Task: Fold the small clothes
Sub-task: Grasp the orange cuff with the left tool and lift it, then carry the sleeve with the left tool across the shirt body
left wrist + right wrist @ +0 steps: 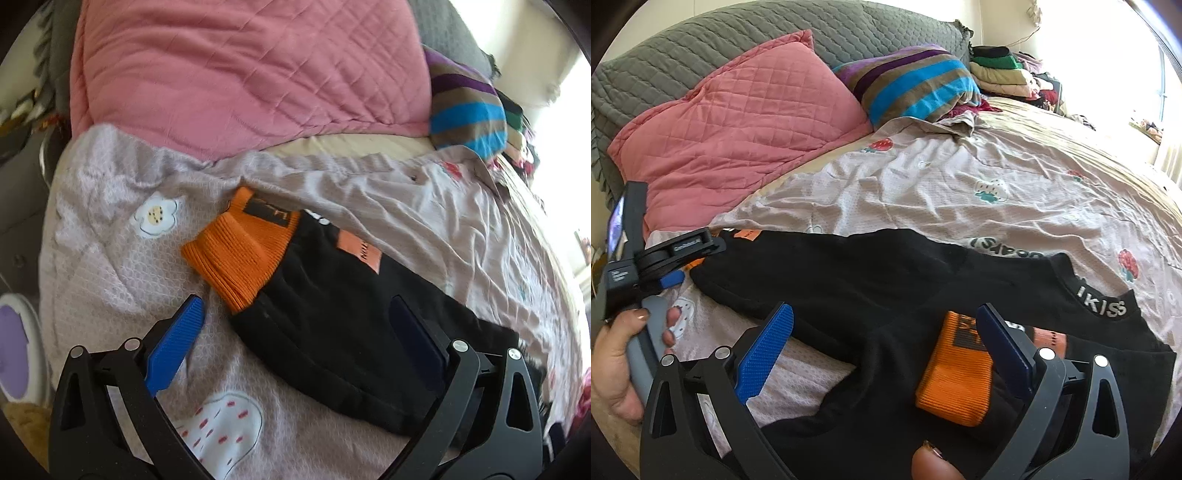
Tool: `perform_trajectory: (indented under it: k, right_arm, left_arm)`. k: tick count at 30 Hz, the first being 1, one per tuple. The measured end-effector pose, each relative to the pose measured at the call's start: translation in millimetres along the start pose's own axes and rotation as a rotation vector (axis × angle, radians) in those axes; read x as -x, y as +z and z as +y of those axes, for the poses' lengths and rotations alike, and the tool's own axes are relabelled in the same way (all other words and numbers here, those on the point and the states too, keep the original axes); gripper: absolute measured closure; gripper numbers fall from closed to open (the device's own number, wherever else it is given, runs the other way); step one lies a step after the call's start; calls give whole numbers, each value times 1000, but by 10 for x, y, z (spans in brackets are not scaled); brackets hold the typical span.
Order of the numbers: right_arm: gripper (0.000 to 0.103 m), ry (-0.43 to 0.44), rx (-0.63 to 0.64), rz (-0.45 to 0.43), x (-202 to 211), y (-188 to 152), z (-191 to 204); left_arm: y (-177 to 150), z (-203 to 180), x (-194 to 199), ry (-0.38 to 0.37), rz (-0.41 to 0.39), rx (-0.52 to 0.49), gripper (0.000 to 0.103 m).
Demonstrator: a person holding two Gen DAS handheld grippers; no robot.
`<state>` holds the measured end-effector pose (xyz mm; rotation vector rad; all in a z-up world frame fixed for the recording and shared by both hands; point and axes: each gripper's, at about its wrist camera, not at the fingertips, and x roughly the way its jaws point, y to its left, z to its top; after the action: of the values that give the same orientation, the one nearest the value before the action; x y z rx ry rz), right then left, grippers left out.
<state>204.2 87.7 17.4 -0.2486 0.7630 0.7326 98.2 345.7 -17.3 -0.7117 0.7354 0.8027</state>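
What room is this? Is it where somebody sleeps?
Most likely a bedroom. A pink quilted pillow leans on a grey quilted headboard, and a wrinkled strawberry-print bedsheet covers the bed, where a black garment with orange cuffs lies.

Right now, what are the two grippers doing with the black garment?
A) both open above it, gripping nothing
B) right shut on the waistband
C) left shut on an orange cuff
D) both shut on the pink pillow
A: the left gripper and right gripper both show blue fingers spread wide over the black garment, nothing pinched between them.
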Motion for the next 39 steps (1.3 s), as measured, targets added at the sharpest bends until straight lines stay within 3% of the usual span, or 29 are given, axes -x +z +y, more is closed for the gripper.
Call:
perform_trajectory:
  k: [6,9,11,12,14,17,26,39]
  right_arm:
    - [4,15,-4,9,-30,-30,75]
    - [4,16,-13,10,-10,-57,60]
    - [4,18,-31,12,6,-78,25]
    - [5,19,-41,14,17,-89,3]
    - [5,23,-61,15,45,-112,-36]
    - [5,26,-76,9,102,-152,-75]
    - [5,9,-156,1,270,-369,-295]
    - [5,-40,-302,-65,707,-609,-712]
  left_arm:
    - [69,19,-99,-12,-29,28,10]
    - [131,16,-175,-28,-27,32,27]
    - [152,25,-214,-26,-28,37,49]
    - [160,33,-224,-25,-31,39,55]
    - [174,65,-211,-32,-39,49,80]
    - [190,129,-129,-80,-53,73,97]
    - [148,141,253,-306,-122,86,100]
    - [-98,-408,786,-507,-221,-122,100]
